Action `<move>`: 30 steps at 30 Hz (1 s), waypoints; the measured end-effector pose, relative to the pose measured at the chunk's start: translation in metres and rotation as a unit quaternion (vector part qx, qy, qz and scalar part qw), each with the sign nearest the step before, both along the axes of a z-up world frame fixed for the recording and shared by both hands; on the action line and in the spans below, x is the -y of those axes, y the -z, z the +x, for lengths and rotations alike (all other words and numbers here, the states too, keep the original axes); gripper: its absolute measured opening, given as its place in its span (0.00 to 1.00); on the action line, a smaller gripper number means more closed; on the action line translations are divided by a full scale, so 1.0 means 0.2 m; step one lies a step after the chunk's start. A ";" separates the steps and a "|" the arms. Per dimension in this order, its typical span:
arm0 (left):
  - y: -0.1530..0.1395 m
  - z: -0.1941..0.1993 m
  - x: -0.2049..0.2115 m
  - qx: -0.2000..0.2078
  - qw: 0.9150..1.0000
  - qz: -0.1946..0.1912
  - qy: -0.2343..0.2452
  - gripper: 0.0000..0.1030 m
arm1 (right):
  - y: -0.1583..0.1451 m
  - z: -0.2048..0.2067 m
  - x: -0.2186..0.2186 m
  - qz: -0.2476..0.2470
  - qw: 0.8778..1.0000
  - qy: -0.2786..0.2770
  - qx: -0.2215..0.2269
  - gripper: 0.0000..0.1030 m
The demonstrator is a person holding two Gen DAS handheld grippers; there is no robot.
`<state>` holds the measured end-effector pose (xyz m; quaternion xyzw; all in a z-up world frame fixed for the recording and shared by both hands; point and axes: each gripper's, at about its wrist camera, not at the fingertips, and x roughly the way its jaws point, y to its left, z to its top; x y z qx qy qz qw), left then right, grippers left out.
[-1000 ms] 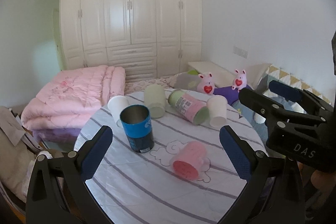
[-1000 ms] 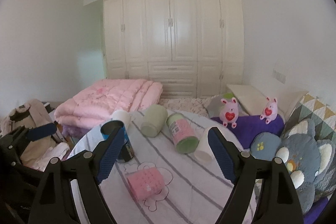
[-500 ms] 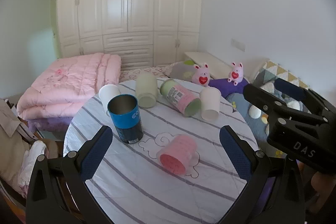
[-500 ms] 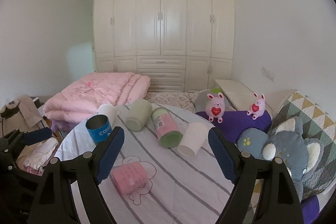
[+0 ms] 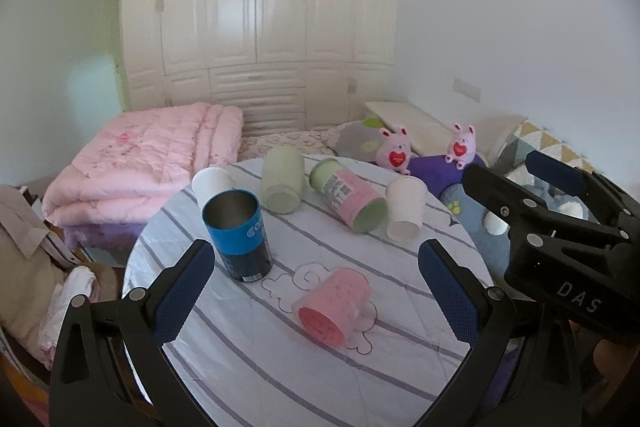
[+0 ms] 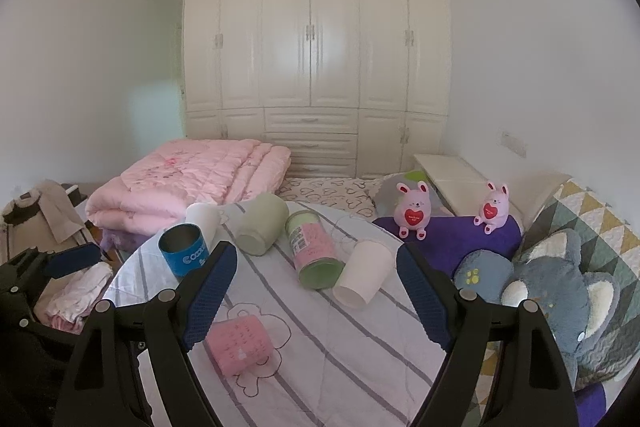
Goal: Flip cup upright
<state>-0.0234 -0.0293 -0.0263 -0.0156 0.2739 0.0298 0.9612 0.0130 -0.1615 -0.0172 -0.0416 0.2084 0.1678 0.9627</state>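
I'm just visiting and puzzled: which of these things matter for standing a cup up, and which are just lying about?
For the job:
pink cup, on its side
left claw
right claw

Just lying about:
blue can, upright
pink quilt
plush bunnies
wardrobe

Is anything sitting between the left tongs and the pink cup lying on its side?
Nothing visible does. The pink cup lies on the striped tablecloth just ahead of the open left tongs, with bare cloth between. The upright blue can stands apart, off to the left.
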 end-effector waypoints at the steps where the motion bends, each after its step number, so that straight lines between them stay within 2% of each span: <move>1: -0.01 0.00 0.01 0.001 1.000 0.006 -0.004 1.00 | -0.01 0.01 0.01 0.001 1.000 -0.003 0.000 0.81; 12: -0.09 0.10 0.06 -0.006 1.000 0.008 -0.021 1.00 | -0.08 0.12 0.04 0.004 1.000 -0.029 0.004 0.81; 19: -0.16 0.14 0.06 0.014 0.999 0.011 -0.035 1.00 | -0.15 0.18 0.05 0.009 0.999 -0.037 0.023 0.81; 30: -0.17 0.13 0.04 0.027 0.999 0.019 -0.041 1.00 | -0.17 0.19 0.04 0.014 0.998 -0.034 0.046 0.81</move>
